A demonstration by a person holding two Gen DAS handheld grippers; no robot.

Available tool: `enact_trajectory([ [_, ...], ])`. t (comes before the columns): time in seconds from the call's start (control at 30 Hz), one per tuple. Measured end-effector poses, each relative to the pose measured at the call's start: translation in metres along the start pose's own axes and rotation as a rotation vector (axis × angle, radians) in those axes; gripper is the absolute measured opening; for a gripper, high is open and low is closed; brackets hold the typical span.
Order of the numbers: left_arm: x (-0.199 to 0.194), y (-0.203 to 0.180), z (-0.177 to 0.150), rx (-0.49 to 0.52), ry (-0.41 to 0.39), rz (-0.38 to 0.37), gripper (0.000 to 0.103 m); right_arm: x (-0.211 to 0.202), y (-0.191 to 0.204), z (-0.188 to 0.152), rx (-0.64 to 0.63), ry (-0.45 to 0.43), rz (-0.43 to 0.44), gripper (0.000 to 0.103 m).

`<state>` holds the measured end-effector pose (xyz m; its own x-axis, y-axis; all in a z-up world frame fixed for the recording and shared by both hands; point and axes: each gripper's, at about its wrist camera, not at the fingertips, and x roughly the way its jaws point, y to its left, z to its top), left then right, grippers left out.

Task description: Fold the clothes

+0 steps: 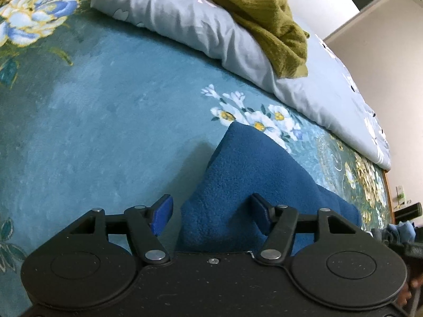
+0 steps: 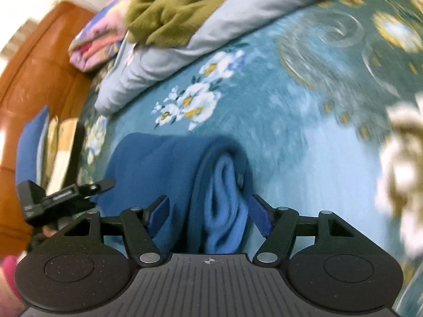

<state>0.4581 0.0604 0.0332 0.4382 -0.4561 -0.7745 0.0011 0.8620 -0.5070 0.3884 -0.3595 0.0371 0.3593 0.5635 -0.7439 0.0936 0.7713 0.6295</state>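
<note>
A folded dark blue fleece garment [image 1: 251,174] lies on the teal floral bedspread [image 1: 105,105]. In the left wrist view my left gripper [image 1: 211,208] stands open over its near end; the left pad is clear of the cloth. In the right wrist view, which is blurred, the same fleece [image 2: 158,163] shows a lighter blue inner fold [image 2: 224,200]. It lies between the fingers of my right gripper [image 2: 208,214], which is open and does not pinch it. The left gripper's body [image 2: 66,195] shows at the left edge there. An olive green sweater [image 1: 264,18] [image 2: 171,13] lies crumpled on a grey quilt [image 1: 171,13].
The grey quilt [image 2: 251,13] runs along the far side of the bed. A pink folded blanket [image 2: 97,42] and a brown wooden headboard [image 2: 39,66] are at the far left, with a blue pillow [image 2: 31,148] below. Bare bedspread [image 2: 317,132] stretches to the right.
</note>
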Motion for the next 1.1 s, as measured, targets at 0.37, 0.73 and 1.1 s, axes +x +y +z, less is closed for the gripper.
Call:
enact_trajectory([
  [0.37,-0.006,-0.009,0.001,0.015,-0.001,-0.019,0.039,0.013,0.015,-0.047,0.202,-0.027,0.134,0.048],
  [0.73,-0.048,-0.021,-0.006,-0.023,-0.082,-0.145,0.019,-0.022,0.040,-0.036,0.139,-0.132,0.161,0.005],
  [1.1,-0.060,-0.004,-0.061,-0.030,-0.012,-0.142,0.019,-0.017,0.024,-0.086,0.143,-0.046,0.002,0.005],
])
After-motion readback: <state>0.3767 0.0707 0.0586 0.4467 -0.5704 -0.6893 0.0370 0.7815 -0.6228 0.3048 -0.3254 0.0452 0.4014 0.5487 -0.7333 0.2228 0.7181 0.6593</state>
